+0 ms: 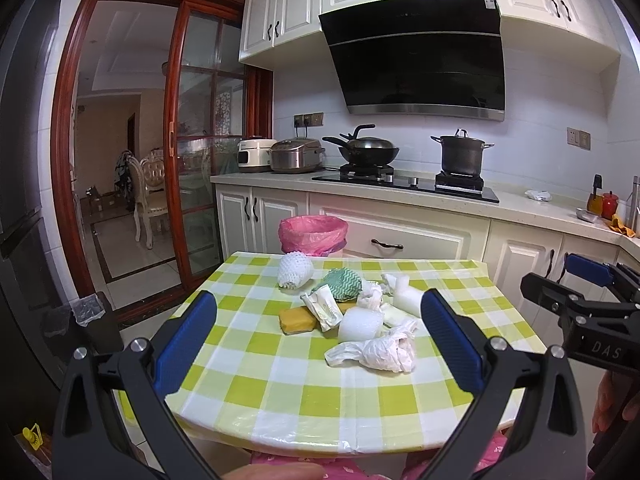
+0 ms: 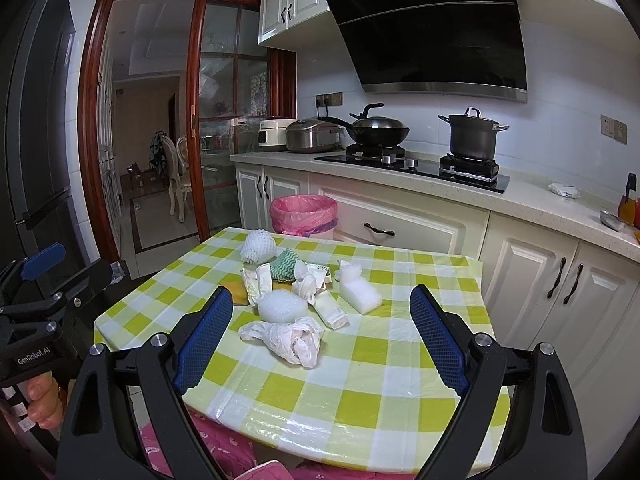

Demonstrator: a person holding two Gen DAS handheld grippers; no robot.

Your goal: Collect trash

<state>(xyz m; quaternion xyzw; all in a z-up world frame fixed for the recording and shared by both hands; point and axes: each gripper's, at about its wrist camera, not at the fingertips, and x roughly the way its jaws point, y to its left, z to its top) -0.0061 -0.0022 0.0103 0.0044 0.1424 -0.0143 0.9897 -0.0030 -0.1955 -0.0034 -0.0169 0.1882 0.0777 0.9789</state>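
A heap of trash lies on the green-checked table [image 1: 280, 396] [image 2: 360, 392]: a crumpled white plastic bag [image 1: 376, 350] [image 2: 292, 338] nearest me, a white foam lump [image 1: 360, 322] [image 2: 282, 306], a yellow sponge [image 1: 296, 320], a white foam net [image 1: 295, 270] [image 2: 258, 246], a green patterned cloth [image 1: 342, 284] [image 2: 285, 264], paper wrappers and tissues. A bin with a pink bag [image 1: 312, 234] [image 2: 303, 214] stands behind the table. My left gripper [image 1: 318, 340] is open and empty above the near edge. My right gripper [image 2: 320, 332] is open and empty, too.
Behind the table runs a kitchen counter [image 1: 520, 204] with a wok [image 1: 368, 148], a pot [image 1: 462, 154] and two rice cookers [image 1: 296, 156]. A sliding glass door [image 1: 196, 160] stands at the left. A dark bin [image 1: 86, 316] sits on the floor at the left.
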